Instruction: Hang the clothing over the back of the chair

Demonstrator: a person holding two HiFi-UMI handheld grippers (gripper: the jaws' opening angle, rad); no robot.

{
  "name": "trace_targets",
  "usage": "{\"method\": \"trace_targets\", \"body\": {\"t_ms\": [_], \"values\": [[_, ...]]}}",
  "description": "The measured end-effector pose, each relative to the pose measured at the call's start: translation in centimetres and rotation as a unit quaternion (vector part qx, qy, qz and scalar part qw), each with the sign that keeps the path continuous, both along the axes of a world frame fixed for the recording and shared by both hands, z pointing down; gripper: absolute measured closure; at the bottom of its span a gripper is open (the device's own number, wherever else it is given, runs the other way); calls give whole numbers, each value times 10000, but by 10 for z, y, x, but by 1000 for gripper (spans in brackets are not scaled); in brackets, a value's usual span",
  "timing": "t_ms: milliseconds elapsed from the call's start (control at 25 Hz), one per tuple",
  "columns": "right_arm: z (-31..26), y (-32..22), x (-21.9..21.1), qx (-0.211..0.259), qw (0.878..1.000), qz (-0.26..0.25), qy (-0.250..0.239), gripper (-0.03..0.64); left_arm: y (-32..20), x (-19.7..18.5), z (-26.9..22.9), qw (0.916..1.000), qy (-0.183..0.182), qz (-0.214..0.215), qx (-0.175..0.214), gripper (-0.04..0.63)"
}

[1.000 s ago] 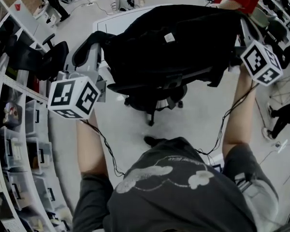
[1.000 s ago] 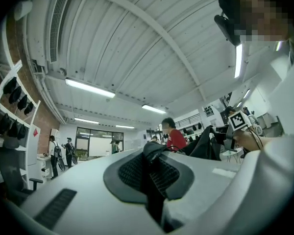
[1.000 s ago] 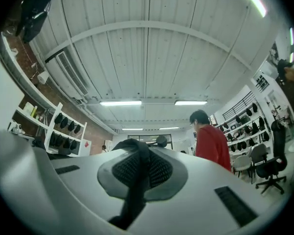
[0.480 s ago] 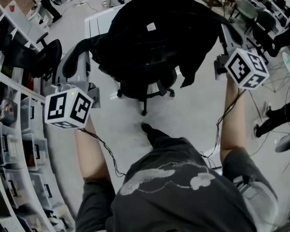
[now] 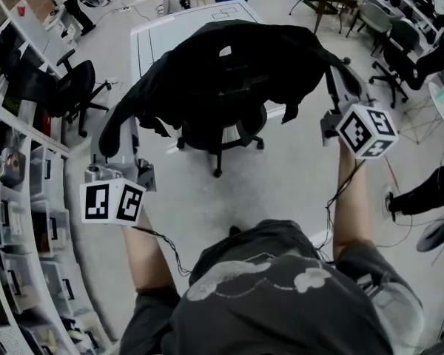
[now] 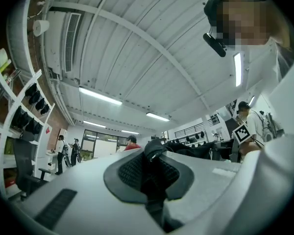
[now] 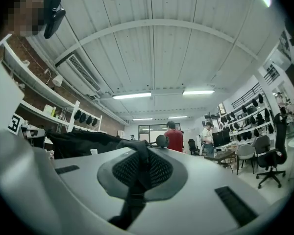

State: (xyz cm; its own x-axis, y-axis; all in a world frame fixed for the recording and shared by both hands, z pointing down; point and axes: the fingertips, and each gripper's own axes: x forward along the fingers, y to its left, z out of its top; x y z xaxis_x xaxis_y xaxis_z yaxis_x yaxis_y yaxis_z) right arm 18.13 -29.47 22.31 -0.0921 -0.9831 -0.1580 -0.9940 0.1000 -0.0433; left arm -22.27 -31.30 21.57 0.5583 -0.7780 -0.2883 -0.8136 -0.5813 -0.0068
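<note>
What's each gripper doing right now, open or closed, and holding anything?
Left gripper: closed on the black clothing.
Right gripper: closed on the same black clothing.

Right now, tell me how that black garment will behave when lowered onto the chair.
Probably floppy: the black garment droops between the left tool and right tool. Likely light: two small pinches of fabric carry it. It may slip off the chair: much fabric overhangs its sides.

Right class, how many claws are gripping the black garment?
2. The left claw pinches the garment at its left edge, and the right claw pinches its right edge, holding it spread over the chair. None is hidden.
</note>
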Motion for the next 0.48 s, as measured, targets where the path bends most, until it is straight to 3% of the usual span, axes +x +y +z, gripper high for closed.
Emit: {"method": "trace_targets", "body": {"t_ms": [240,480], "values": [[34,12,6,-261,9995,-196,25,620,11,8,46,9988,-3,-135,-471,592],[66,35,-12,-403,9943,-900,407,620,50,33,78,9974,-29,-103,-712,592]]}}
